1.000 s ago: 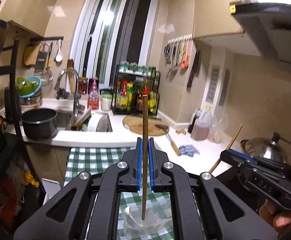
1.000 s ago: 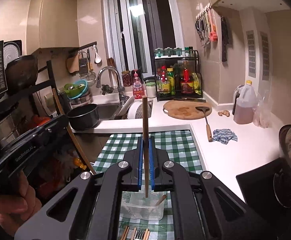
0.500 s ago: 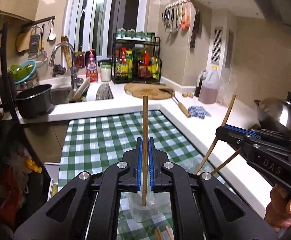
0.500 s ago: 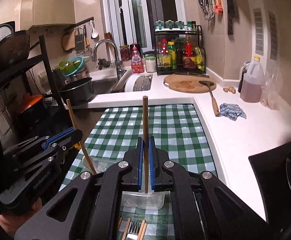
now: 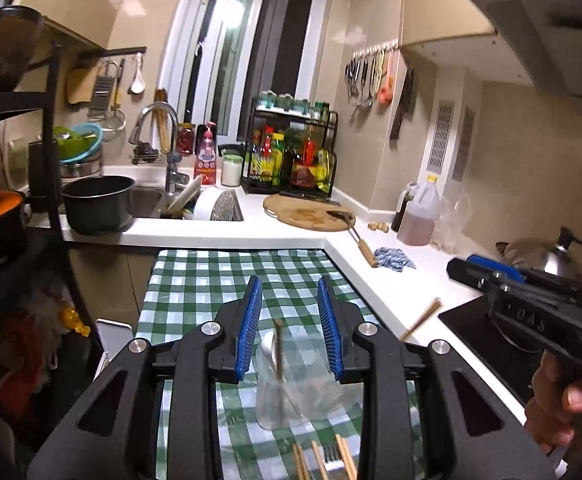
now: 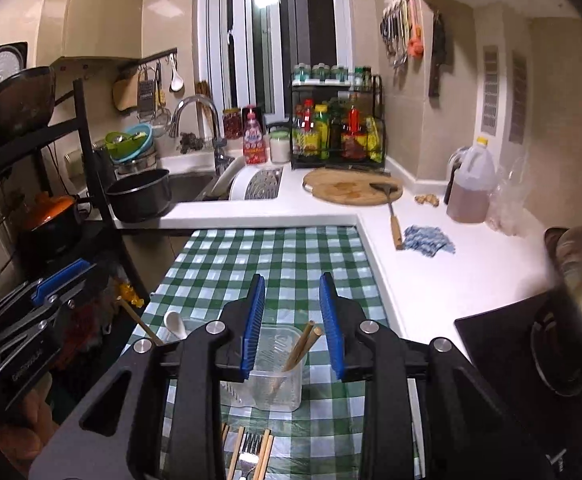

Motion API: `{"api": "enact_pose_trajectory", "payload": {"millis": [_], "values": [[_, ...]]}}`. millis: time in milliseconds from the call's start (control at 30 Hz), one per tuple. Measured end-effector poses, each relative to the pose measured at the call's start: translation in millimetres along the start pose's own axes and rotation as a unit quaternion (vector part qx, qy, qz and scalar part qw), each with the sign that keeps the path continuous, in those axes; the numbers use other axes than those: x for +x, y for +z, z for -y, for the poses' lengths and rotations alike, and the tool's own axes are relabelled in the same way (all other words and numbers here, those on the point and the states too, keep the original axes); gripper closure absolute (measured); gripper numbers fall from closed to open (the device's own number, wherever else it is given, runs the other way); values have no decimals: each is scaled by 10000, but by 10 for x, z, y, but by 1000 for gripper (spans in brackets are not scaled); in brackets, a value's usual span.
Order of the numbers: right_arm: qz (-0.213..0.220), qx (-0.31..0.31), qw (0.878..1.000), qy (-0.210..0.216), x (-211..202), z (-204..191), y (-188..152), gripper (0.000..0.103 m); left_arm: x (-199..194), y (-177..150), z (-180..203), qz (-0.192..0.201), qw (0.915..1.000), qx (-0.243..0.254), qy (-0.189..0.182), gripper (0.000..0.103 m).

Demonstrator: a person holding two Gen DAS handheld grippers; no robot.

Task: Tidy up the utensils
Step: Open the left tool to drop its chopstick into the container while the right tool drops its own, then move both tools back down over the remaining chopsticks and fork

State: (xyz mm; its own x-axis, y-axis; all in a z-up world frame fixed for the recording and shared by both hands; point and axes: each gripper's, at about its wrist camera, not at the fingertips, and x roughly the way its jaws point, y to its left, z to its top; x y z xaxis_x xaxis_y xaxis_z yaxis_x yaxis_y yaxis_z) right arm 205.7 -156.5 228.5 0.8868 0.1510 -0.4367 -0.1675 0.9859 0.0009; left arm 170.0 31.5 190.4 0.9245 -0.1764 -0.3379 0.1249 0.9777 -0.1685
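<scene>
My left gripper (image 5: 289, 282) has its jaws opening, with nothing pressed between the blue pads. Below it a round clear cup (image 5: 291, 400) holds a wooden chopstick (image 5: 278, 346) and a white spoon (image 5: 268, 350). My right gripper (image 6: 291, 282) is also opening and grips nothing. Under it a square clear container (image 6: 279, 384) holds two chopsticks (image 6: 305, 342) that lean to the right. The cup's spoon (image 6: 175, 324) shows at the left of the right wrist view, beside the left gripper (image 6: 71, 280). Loose chopsticks and a fork (image 6: 251, 454) lie on the green checked tablecloth (image 6: 275, 256).
A white counter (image 6: 443, 280) runs along the right, with a spatula (image 6: 393, 216) and a blue cloth (image 6: 429, 240) on it. A black cooktop (image 6: 503, 344) is at the right. A dark rack with pots (image 6: 55, 216) stands close on the left. The sink is at the back.
Both grippers were shut on upright chopsticks; now both stand open. The chopsticks have dropped into the cup and the square container. Both hands lowered slightly.
</scene>
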Motion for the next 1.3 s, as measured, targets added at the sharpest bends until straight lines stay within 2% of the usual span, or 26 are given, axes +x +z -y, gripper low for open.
{"api": "enact_pose_trajectory", "payload": {"millis": [100, 233, 367, 467, 533, 733, 800, 900, 1033, 1167, 1300], "values": [[259, -29, 9997, -39, -287, 13, -52, 74, -262, -133, 30, 72, 10000, -34, 42, 75], [613, 19, 9981, -34, -756, 57, -289, 74, -559, -401, 66, 94, 9998, 1, 161, 75], [694, 117, 9975, 4, -1051, 77, -674, 73, -774, -757, 97, -33, 9996, 89, 260, 75], [583, 237, 9980, 25, -1149, 79, -1011, 72, -876, -1051, 107, -177, 9993, 152, 297, 75], [444, 246, 9987, -13, -1167, 56, -1267, 72, -927, -1227, 104, -257, 9990, 182, 319, 75], [173, 163, 9996, -117, -1118, 49, -1717, 72, -967, -1631, 96, -495, 9982, 161, 283, 75], [114, 205, 9996, -131, -1109, 63, -1856, 72, -1001, -1719, 103, -466, 9980, 213, 367, 75], [-32, 101, 9999, -123, -1037, 12, -2115, 72, -1005, -1882, 41, -626, 9973, 37, 383, 75], [-331, 29, 9994, -64, -914, -37, -2403, 73, -980, -1969, 53, -673, 9966, 122, 463, 75], [-579, 109, 9982, 82, -797, -49, -2612, 85, -924, -2058, -17, -750, 9958, -15, 530, 75], [-839, 251, 9960, 177, -668, -58, -2803, 86, -821, -2166, -82, -1004, 9933, -293, 491, 75]]}}
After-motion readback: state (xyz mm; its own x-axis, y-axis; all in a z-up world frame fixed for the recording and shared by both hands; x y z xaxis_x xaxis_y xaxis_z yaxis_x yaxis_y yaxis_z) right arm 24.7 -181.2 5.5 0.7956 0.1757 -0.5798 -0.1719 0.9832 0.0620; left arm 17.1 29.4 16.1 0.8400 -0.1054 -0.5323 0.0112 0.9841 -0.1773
